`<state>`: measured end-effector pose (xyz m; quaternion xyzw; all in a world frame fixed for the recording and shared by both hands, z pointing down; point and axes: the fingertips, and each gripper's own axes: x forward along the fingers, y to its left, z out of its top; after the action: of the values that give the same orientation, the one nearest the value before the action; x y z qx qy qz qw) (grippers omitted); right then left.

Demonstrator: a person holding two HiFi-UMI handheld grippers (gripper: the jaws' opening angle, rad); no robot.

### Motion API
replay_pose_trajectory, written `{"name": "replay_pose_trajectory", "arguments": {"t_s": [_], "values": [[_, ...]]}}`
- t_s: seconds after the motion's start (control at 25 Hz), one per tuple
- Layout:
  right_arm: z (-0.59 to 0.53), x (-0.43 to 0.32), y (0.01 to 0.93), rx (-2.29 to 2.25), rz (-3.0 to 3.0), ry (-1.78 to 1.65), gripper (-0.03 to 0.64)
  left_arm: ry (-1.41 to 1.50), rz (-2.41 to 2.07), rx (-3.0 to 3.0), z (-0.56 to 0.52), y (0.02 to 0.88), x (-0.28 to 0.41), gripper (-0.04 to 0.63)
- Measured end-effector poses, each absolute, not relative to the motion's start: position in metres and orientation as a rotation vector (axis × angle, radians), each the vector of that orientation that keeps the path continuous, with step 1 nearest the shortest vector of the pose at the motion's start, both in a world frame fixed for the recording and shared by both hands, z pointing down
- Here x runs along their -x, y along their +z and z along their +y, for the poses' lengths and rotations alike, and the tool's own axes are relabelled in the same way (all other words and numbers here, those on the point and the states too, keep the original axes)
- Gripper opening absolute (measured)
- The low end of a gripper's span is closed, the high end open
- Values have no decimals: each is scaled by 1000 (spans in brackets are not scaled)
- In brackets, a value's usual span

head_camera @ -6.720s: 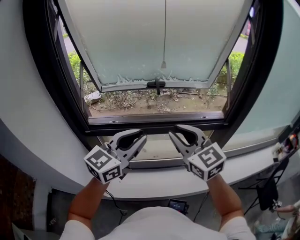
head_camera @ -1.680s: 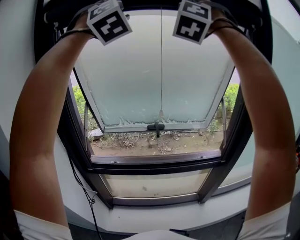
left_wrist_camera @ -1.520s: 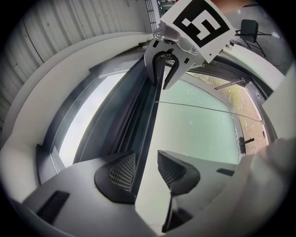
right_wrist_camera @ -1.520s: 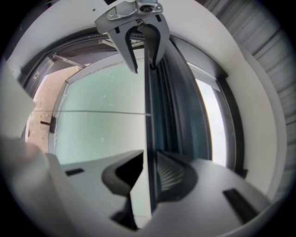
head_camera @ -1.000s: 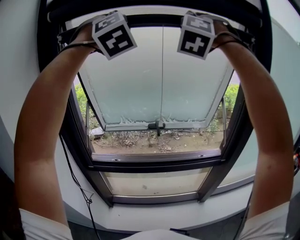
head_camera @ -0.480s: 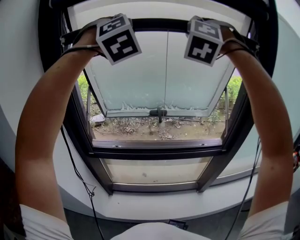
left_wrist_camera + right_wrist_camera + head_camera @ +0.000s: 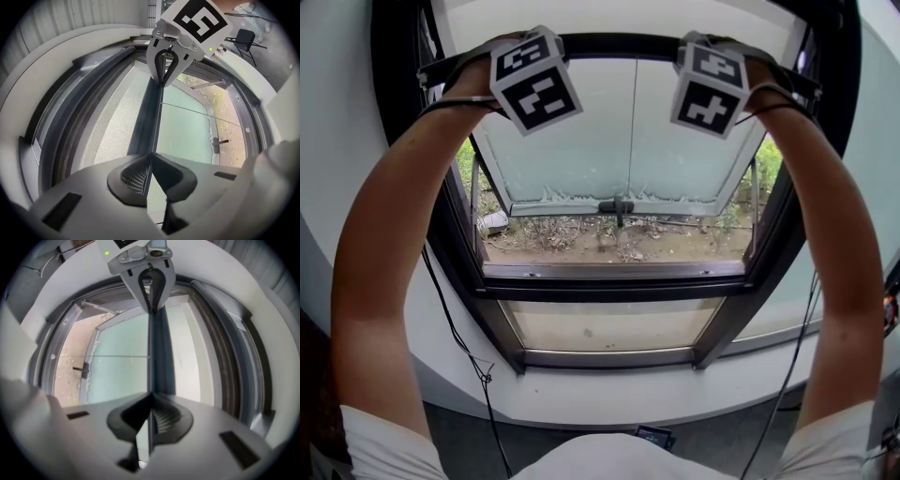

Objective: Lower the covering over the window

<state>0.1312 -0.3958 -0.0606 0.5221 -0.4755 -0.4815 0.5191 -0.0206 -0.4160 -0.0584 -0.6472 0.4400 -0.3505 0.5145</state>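
Both arms were up near the top of the window frame (image 7: 609, 286) when I checked. L gripper (image 7: 151, 158) had its jaws together on the blind's dark bottom rail (image 7: 619, 45). They'd just been closing, w/ the rail's edge between them. R gripper (image 7: 151, 397) was pinched tight on the same rail, further right, so I had a two-point hold.

The roller blind (image 7: 110, 126), a pale mesh fabric, showed only as a short strip above the rail, which sat high in the opening. Below it the frosted sash (image 7: 609, 141), swung open at the btm, and the ground outside were uncovered. The pull cord (image 7: 631, 112) hung in front of the glass.

Step in hand, as I read it: the pull-down, early on, most of the travel left. Next move, I reckoned, called for drawing both hands straight down at the same pace. The rail needed to be level so the fabric wouldn't skew or bind, and the grip firm, since a thin rail could slip out. Couldn't tell how stiff the roller was.
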Motion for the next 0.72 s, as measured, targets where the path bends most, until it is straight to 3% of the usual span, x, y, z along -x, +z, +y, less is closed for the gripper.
{"name": "replay_pose_trajectory", "arguments": {"t_s": [0.72], "values": [[-396, -131, -47, -1278, -1121, -1156, 31, -849, 1072, 1597, -418, -43, 23, 41]]}}
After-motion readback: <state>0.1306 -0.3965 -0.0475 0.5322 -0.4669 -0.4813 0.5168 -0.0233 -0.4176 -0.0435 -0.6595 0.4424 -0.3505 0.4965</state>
